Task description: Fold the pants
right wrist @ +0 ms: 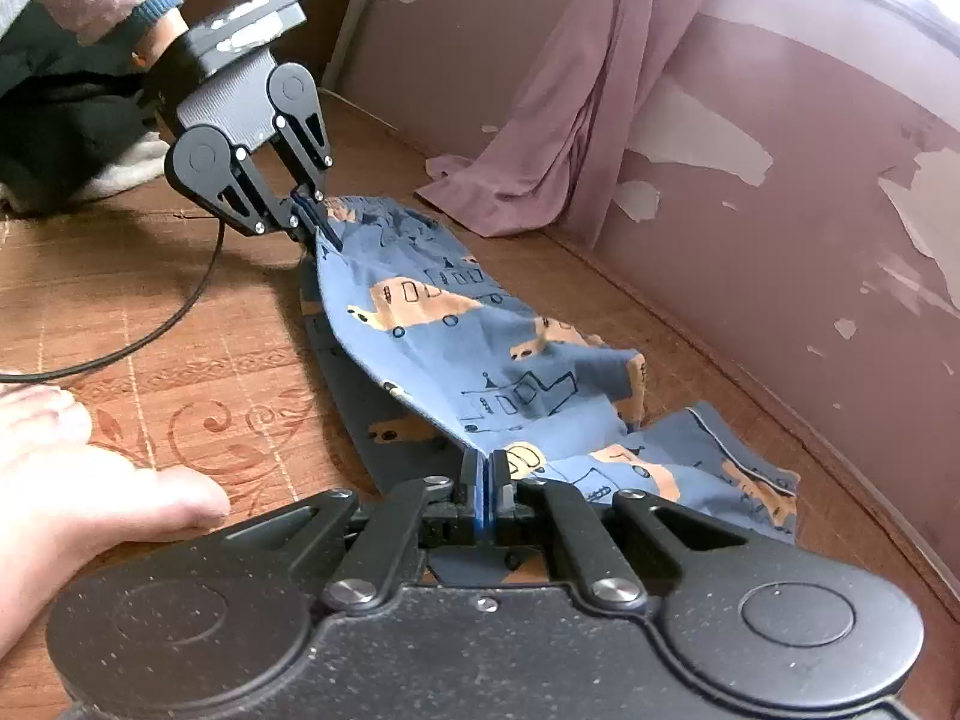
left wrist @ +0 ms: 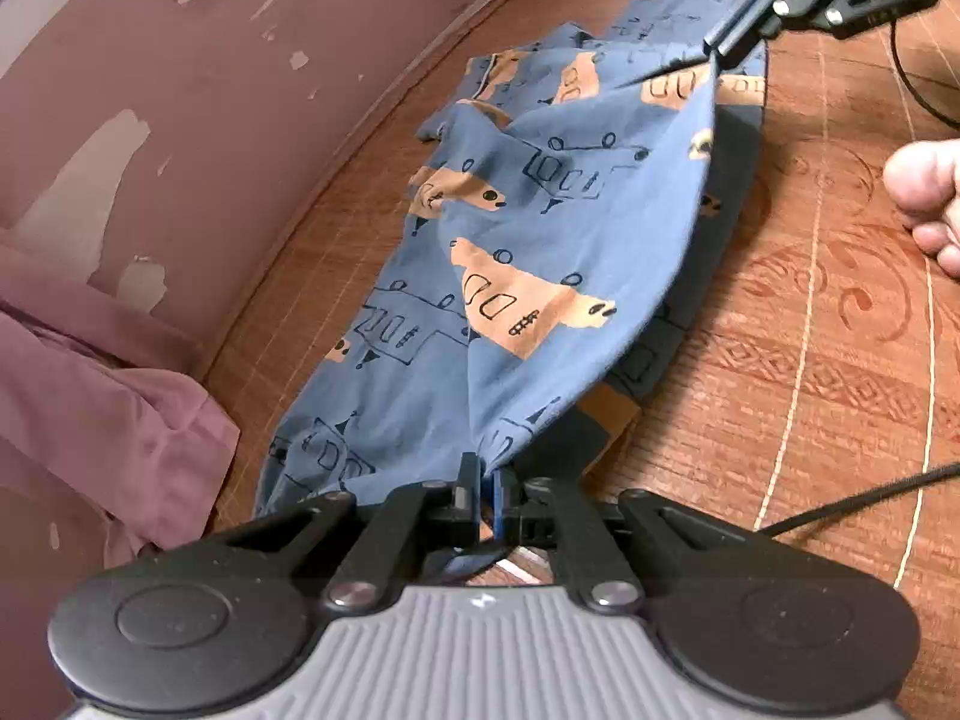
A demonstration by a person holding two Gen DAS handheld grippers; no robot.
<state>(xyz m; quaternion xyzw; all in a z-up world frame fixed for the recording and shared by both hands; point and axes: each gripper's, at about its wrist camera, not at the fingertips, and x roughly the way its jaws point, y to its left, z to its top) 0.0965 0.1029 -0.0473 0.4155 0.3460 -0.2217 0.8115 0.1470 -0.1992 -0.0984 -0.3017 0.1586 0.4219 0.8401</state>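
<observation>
Gripping pants ends: left gripper, right gripper jaws clamped; long axis spans between.

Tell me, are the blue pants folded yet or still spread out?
Partly folded. Both grippers, left and right, pinch one edge of the pants, lifting a layer above the other layer lying flat on the mat.

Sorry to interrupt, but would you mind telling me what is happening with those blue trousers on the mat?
A person is folding the blue printed pants with two handheld grippers. The left gripper is shut on one end of a lifted edge, and the right gripper is shut on the other end. That edge hangs raised between them while the rest of the fabric lies on the patterned mat beside the peeling wall. The fold is not yet laid down.
</observation>
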